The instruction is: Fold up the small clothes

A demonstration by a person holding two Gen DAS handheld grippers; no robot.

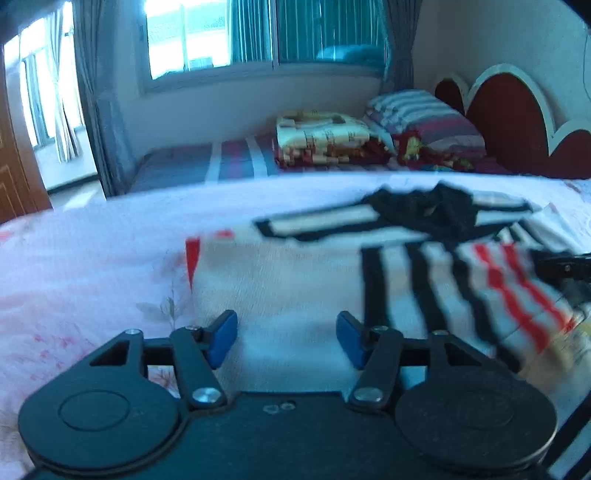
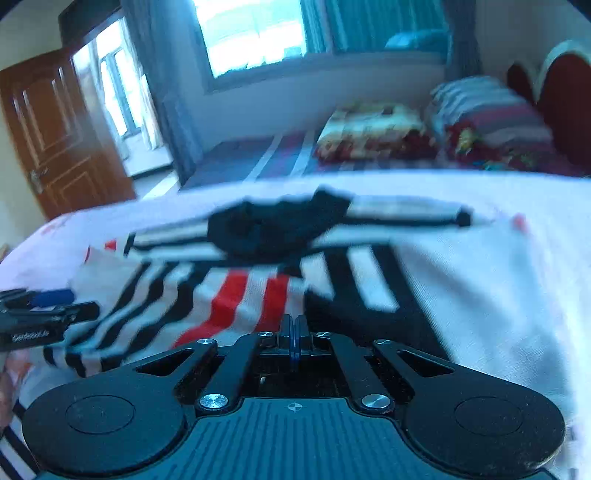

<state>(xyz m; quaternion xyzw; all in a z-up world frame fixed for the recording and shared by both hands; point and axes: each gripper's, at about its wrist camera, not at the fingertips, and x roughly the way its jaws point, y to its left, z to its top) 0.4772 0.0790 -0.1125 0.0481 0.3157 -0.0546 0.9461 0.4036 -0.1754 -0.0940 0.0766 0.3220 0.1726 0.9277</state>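
A small white knit garment [image 1: 295, 273] with black and red stripes and a black collar lies on the pale pink bed cover [image 1: 85, 258]. My left gripper [image 1: 286, 338] is open, its blue pads [image 1: 223, 336] just above the garment's white near part, holding nothing. In the right wrist view the garment [image 2: 236, 295] lies spread ahead, and my right gripper [image 2: 296, 332] is shut with its pads together at the garment's near edge; whether cloth is pinched between them is hidden. The left gripper shows at the left edge [image 2: 44, 314]. The right gripper shows at the right edge of the left view [image 1: 565, 266].
A folded patterned blanket [image 1: 325, 140] and a striped pillow [image 1: 421, 114] lie at the far end of the bed, by a red headboard [image 1: 509, 122]. A window [image 1: 258, 33] and a wooden door [image 2: 55, 129] stand beyond.
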